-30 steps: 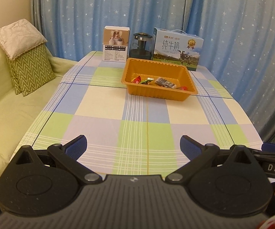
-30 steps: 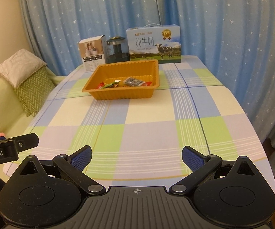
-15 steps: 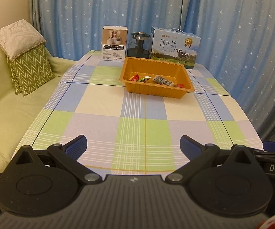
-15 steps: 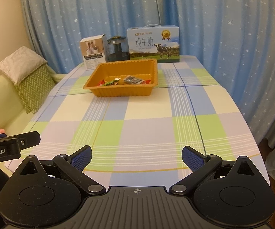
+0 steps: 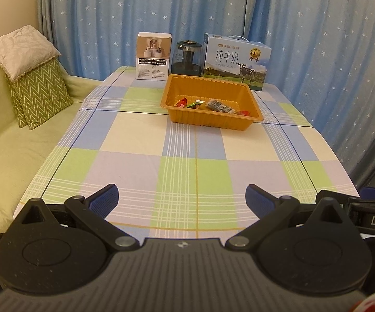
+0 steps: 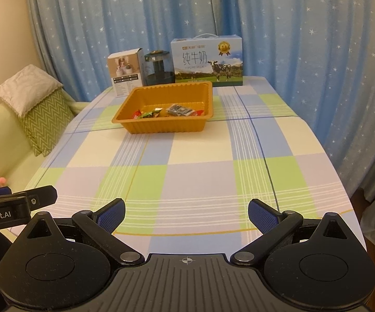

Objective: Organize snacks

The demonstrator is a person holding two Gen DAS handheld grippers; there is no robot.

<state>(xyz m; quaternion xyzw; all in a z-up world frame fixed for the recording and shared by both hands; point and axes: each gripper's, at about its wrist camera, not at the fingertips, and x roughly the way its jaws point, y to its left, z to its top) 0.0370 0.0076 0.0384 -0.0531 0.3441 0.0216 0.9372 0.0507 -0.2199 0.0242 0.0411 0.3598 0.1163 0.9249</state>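
An orange plastic tray point(image 5: 249, 122) point(image 6: 161, 127) stands on the far half of the checked tablecloth. Inside it lie several wrapped snacks: a red one point(image 5: 180, 102) point(image 6: 136, 114), a green-yellow one point(image 5: 196, 104) point(image 6: 151, 114), a dark grey packet point(image 5: 220, 106) point(image 6: 178, 109) and another red one point(image 5: 244, 113). My left gripper point(image 5: 182, 199) hangs open over the near table edge, nothing between its blue pads. My right gripper point(image 6: 186, 213) is open too, empty, at the near edge. Both are far from the tray.
Behind the tray stand a white carton point(image 5: 153, 56) point(image 6: 125, 74), a dark glass kettle point(image 5: 187, 58) point(image 6: 159, 67) and a milk box point(image 5: 235, 61) point(image 6: 208, 61). A green sofa with cushions point(image 5: 31, 93) runs along the left. Blue star curtains hang behind and right.
Both grippers have drawn back from the tray, toward the near table edge; the tray looks smaller and farther. Both stay open and empty.
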